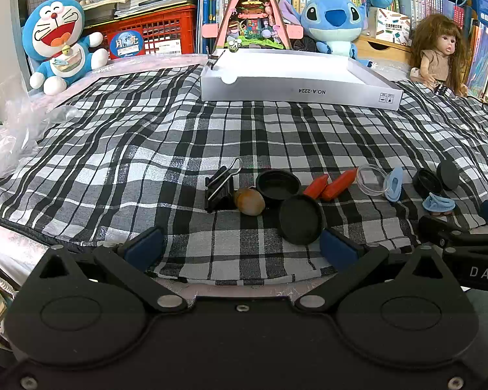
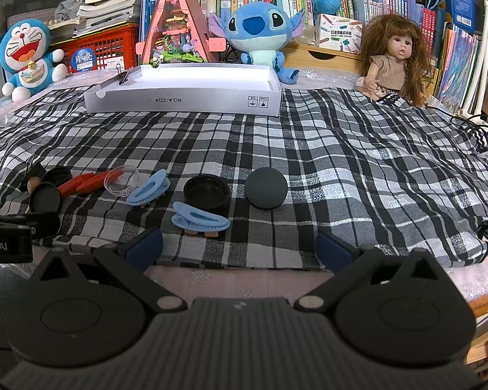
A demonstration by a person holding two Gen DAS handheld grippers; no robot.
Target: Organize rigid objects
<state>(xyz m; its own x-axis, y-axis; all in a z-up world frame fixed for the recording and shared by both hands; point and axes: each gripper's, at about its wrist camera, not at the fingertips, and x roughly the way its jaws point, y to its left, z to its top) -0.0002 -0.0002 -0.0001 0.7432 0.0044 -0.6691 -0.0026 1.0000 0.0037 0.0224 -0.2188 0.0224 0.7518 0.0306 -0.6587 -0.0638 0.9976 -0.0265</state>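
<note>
Small objects lie in a row on the checked cloth. In the left wrist view: a black binder clip, a brown oval bead, two black round lids, two red pegs, a clear plastic dome. In the right wrist view: two blue hair clips, a black round cup, a flat dark disc. My left gripper is open just short of the lids. My right gripper is open near the nearer blue clip. A white shallow box stands farther back.
Plush toys, a doll, a red crate and bookshelves line the back. A crumpled plastic bag lies at the left. A binder clip sits on the box's rim. The cloth's front edge is just under both grippers.
</note>
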